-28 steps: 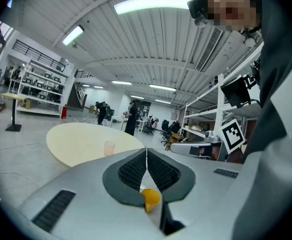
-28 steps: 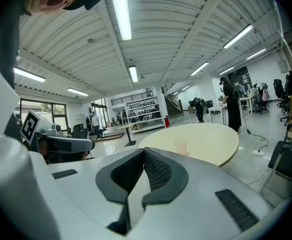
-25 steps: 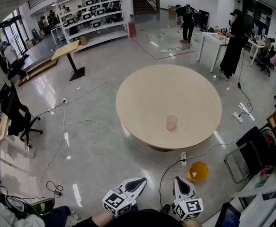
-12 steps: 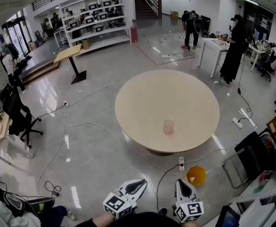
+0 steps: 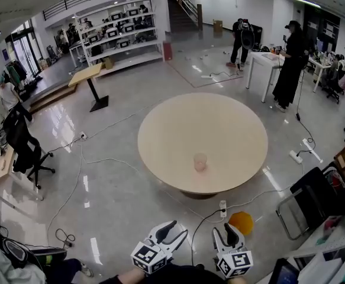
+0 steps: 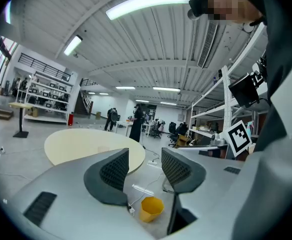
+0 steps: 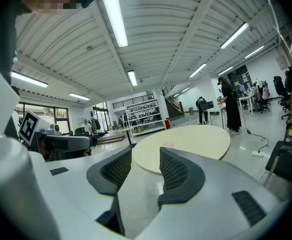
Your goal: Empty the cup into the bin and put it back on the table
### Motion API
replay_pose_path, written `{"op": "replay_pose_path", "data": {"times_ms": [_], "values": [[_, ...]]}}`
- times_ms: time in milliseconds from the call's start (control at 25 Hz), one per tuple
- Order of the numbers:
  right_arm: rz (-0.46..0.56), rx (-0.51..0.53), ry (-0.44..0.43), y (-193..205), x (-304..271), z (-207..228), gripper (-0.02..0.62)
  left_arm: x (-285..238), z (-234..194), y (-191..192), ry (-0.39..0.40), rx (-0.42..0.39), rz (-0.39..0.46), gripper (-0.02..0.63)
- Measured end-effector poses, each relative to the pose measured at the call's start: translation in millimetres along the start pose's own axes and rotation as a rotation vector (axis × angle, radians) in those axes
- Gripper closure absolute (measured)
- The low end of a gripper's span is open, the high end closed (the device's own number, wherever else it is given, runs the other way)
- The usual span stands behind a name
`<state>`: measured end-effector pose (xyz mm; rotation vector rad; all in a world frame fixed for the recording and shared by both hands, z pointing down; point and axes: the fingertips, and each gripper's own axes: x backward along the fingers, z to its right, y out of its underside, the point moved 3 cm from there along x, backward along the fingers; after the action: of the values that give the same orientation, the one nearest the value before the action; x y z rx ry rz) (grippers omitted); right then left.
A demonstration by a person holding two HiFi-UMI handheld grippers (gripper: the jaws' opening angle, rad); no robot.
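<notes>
1. Holding the left tongs and the right tongs low and close to the body, side by side and well apart from everything the task needs. Probably a ready pose ahead of the walk-up.
2. Opening both pairs of jaws right now, with nothing but air and floor between the pads of either. Presumably widening them to take the cup.
3. Finding the cup upright on the round bench, alone there, untouched, and toward the edge nearest the tongs. Handy for a reach from this side.
4. Finding the bin on the floor just outside that near edge, between the bench and the right tongs, close to a power strip and its cable. Seemingly set there for a short carry from lifting to tipping.
5. Judging the task as not yet begun: no grasp, no emptying, no return.
6. Cannot tell what the cup contains, or whether anything at all. Too small and pale in the head view, and barely a faint shape on the bench in the left gripper view.
7. Seeing only the bench top past the jaws in the right gripper view, with neither cup nor bin to be picked out there.
8. Losing the hands and forearms behind the tongs at the bottom edge of the head view, so no reading of the grip on the handles.
</notes>
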<state>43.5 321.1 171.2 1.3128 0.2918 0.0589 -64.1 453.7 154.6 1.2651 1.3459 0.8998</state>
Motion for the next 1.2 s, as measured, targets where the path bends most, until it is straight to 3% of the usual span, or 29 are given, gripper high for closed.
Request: {"op": "replay_pose_path", "data": {"times_ms": [240,520,880,1200], "values": [[-0.005,-0.054,0.007,5,9,30,0.431,-20,16,2,0.007,0.03,-0.012,0.407],[-0.027,-0.066,0.037,11,-33,57,0.431,-62,-19,6,0.026,0.078,-0.022,0.407],[-0.052,-0.068,0.137,-15,-149,84,0.431,-139,-133,-26,0.114,0.074,-0.017,0.407],[-0.11,-0.056,0.204,-24,-274,95,0.431,-193,-268,-37,0.187,0.028,-0.076,0.407]]}}
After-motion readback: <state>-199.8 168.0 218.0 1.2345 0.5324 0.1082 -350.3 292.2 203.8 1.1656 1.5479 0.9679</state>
